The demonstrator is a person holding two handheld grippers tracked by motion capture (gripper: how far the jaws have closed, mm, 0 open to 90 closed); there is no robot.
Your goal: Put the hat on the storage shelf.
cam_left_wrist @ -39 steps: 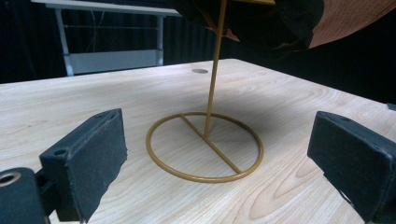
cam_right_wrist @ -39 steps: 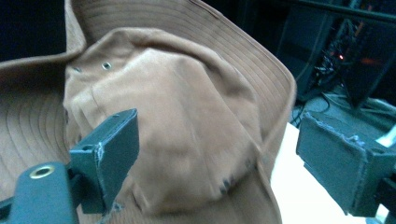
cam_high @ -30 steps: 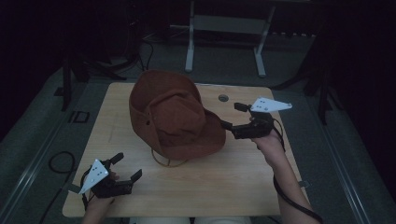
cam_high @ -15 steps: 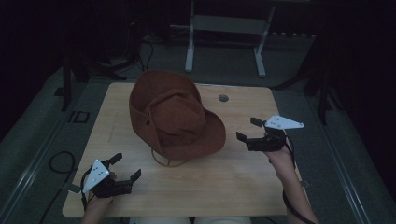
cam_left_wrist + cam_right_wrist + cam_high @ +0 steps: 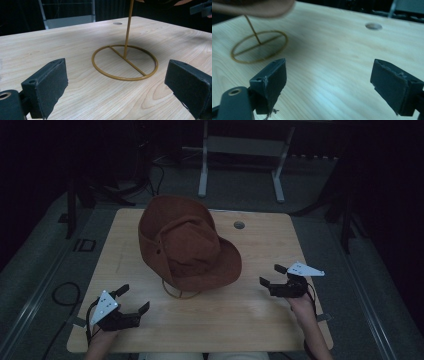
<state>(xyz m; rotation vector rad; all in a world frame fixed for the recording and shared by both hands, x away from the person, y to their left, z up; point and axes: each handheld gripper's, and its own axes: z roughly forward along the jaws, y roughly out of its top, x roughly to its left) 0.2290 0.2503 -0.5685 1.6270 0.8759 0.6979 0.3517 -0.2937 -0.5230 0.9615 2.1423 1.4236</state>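
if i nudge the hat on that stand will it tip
Probably easily: the hat sits high on a thin wire stand with one slim post, and overhangs its ring base. The soft-looking brim would likely flex before the stand slides.

A floppy brown fabric hat on a thin gold wire stand blocks your table's centre and far left. You have open pale wood along the near edge and across the right side; beneath the brim, only the stand's upright obstructs.
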